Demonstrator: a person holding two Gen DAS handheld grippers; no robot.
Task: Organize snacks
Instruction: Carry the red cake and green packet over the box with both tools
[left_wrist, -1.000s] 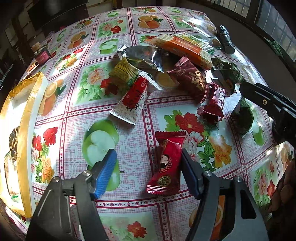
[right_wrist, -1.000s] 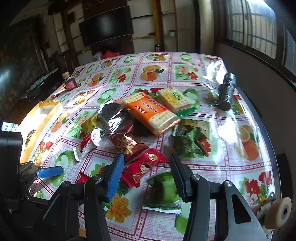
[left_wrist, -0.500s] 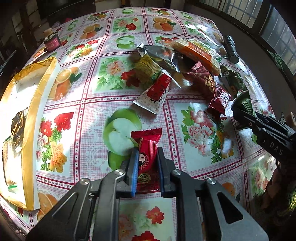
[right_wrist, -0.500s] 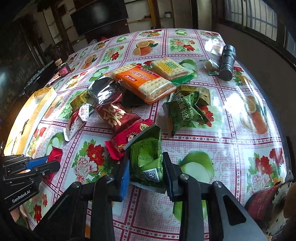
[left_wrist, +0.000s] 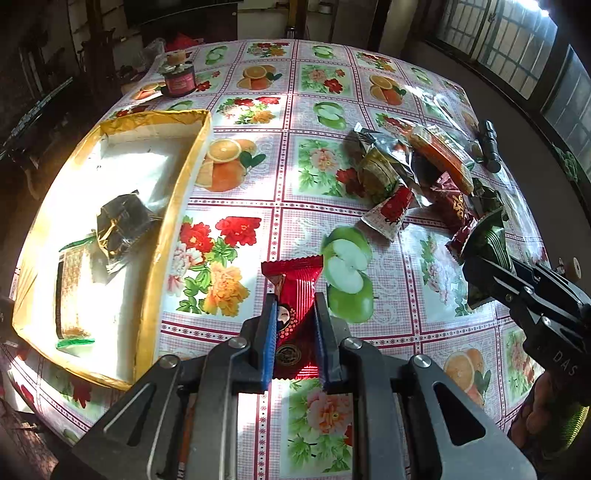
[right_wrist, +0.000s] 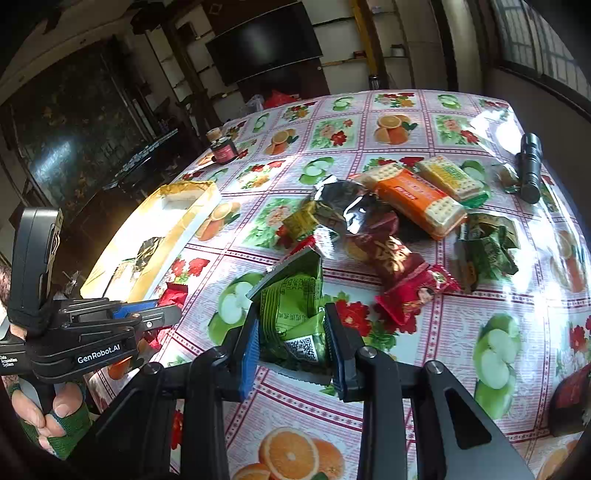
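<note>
My left gripper (left_wrist: 294, 334) is shut on a red snack packet (left_wrist: 295, 295) and holds it above the table, right of the yellow box (left_wrist: 173, 206). My right gripper (right_wrist: 291, 350) is shut on a green snack packet (right_wrist: 295, 306), lifted off the table. The right gripper also shows in the left wrist view (left_wrist: 480, 258), and the left gripper in the right wrist view (right_wrist: 147, 314). The box holds a dark foil packet (left_wrist: 122, 221) and a flat brown packet (left_wrist: 72, 291). A pile of snacks (right_wrist: 388, 221) lies on the table's right half.
A flowered tablecloth (left_wrist: 295, 110) covers the table. A black flashlight (right_wrist: 530, 166) lies at the far right edge. A small dark jar (left_wrist: 180, 79) stands at the far left. An orange cracker pack (right_wrist: 421, 203) tops the pile.
Both grippers closed on their packets and lifted them. The left gripper has swung left toward the yellow box with the red packet. The right gripper has raised the green packet.
</note>
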